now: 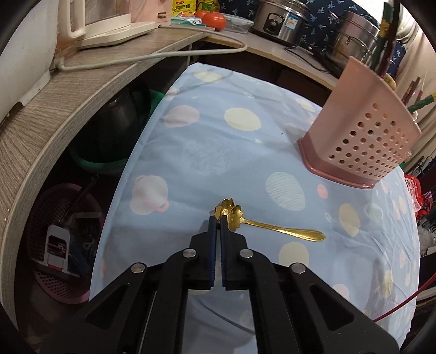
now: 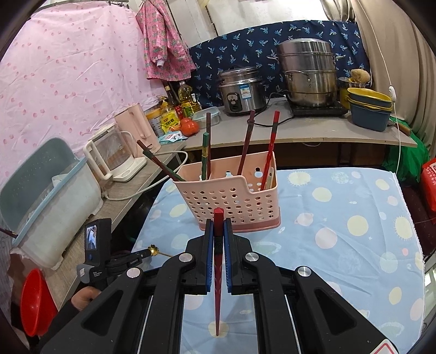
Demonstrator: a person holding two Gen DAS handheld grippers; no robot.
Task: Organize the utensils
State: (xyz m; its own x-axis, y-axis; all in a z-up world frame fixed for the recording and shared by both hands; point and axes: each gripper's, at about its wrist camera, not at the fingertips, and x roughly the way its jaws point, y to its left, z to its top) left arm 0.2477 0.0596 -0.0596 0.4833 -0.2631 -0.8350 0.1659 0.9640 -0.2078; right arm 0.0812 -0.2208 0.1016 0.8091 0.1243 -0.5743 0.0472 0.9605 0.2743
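Utensil holder (image 2: 231, 196) plain, rice cooker (image 2: 242, 91) label unreadable.

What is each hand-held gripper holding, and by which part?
Left hand-held gripper: gold spoon, by its flower-shaped bowl. Right hand-held gripper: red chopstick, near its thick end.

Tablecloth (image 1: 207, 152), pink basket (image 1: 362, 141), gold spoon (image 1: 283, 230)

Little can be read. A yellow packet (image 1: 183, 6) on the back tabletop carries red Chinese characters, too blurred to make out. The steel rice cooker (image 2: 242, 88) bears a blue-and-white label whose print is too small. The small print on the other handheld device (image 2: 94, 273) is illegible.
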